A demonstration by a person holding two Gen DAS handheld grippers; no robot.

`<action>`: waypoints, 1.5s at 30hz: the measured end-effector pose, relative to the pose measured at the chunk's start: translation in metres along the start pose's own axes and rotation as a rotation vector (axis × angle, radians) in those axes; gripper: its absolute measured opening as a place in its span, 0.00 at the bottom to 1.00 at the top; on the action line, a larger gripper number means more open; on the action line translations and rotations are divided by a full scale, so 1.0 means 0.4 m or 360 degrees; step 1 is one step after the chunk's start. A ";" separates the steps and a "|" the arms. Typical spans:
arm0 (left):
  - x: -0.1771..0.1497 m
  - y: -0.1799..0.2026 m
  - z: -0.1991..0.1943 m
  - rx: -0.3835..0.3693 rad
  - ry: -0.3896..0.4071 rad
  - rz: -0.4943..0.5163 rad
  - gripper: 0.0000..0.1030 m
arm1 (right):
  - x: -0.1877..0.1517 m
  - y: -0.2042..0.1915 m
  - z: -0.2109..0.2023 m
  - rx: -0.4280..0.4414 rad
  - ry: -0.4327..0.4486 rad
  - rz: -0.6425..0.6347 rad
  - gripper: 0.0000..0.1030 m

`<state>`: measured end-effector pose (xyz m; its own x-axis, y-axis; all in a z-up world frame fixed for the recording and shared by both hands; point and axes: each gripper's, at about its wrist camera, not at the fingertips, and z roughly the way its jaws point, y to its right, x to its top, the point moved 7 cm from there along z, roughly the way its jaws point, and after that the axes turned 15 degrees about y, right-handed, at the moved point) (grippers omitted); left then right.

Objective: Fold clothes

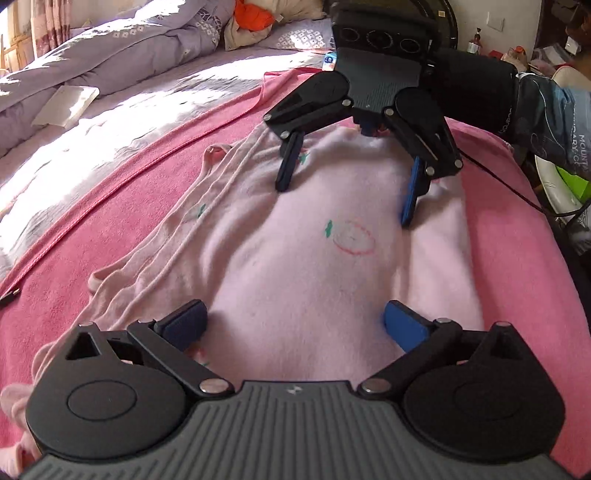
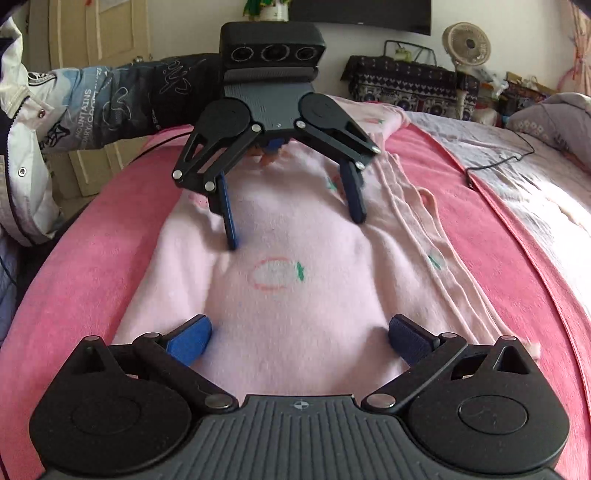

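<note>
A pale pink garment [image 1: 295, 258] lies spread on a pink blanket [image 1: 517, 258] over a bed, printed with outlined fruit shapes with small green leaves [image 1: 352, 236]. Its left edge, in the left wrist view, is bunched into long ridges.

The left gripper [image 1: 295, 325] sits low over the near end of the garment, its blue-padded fingers [image 1: 402, 325] spread wide with only cloth between them. The right gripper [image 1: 345, 205] faces it from the far end, fingers also wide apart, tips down at the fabric; whether they press into it cannot be told.

The sleeve [image 2: 92, 107] behind the left gripper, seen from the right wrist view, carries print reading "MOUNTAINS", with a smaller line under it too blurred to read.

A lilac quilt [image 1: 129, 48] with white flower squares is heaped at the bed's far side, near an orange cloth [image 1: 255, 16]. A small fan [image 2: 467, 44] stands on a patterned-covered shelf.
</note>
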<state>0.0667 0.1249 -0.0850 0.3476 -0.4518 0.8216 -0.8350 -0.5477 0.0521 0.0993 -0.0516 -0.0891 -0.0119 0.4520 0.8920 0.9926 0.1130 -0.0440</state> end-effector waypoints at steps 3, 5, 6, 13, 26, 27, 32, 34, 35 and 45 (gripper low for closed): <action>-0.049 -0.028 -0.087 0.0154 -0.0017 -0.0101 1.00 | -0.050 -0.008 -0.097 -0.0154 0.0045 0.0102 1.00; -0.081 -0.034 -0.143 0.0233 -0.0023 -0.0154 1.00 | -0.081 -0.012 -0.168 -0.0284 0.0081 0.0174 1.00; -0.095 -0.026 -0.175 0.0314 -0.0036 -0.0144 1.00 | -0.095 -0.019 -0.195 -0.0350 0.0071 0.0189 1.00; -0.171 -0.004 -0.329 0.0861 0.0016 -0.0681 1.00 | -0.162 -0.064 -0.307 -0.1021 0.0222 0.0893 1.00; 0.022 0.158 -0.258 0.1405 0.0239 -0.0842 1.00 | 0.038 -0.290 -0.129 -0.1751 0.0556 0.0804 1.00; 0.028 0.157 -0.243 0.1449 0.0204 -0.0824 1.00 | 0.044 -0.289 -0.102 -0.1803 0.0521 0.0784 1.00; 0.032 0.161 -0.135 0.1622 -0.0033 -0.0675 1.00 | 0.005 -0.262 0.058 -0.1891 0.0106 0.0851 1.00; 0.029 0.159 -0.101 0.1585 -0.0034 -0.0683 1.00 | 0.027 -0.287 0.069 -0.1959 0.0065 0.0732 1.00; 0.028 0.158 -0.083 0.1560 -0.0032 -0.0702 1.00 | 0.028 -0.296 0.075 -0.1981 0.0044 0.0703 1.00; 0.033 0.138 0.019 0.1580 -0.0067 -0.0526 1.00 | 0.011 -0.302 0.064 -0.1943 0.0113 0.0808 1.00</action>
<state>0.0284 0.0832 -0.0759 0.5251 -0.1883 0.8300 0.0230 -0.9717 -0.2349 -0.0235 -0.0405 -0.0915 0.3598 0.1562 0.9199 0.3556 -0.9344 0.0196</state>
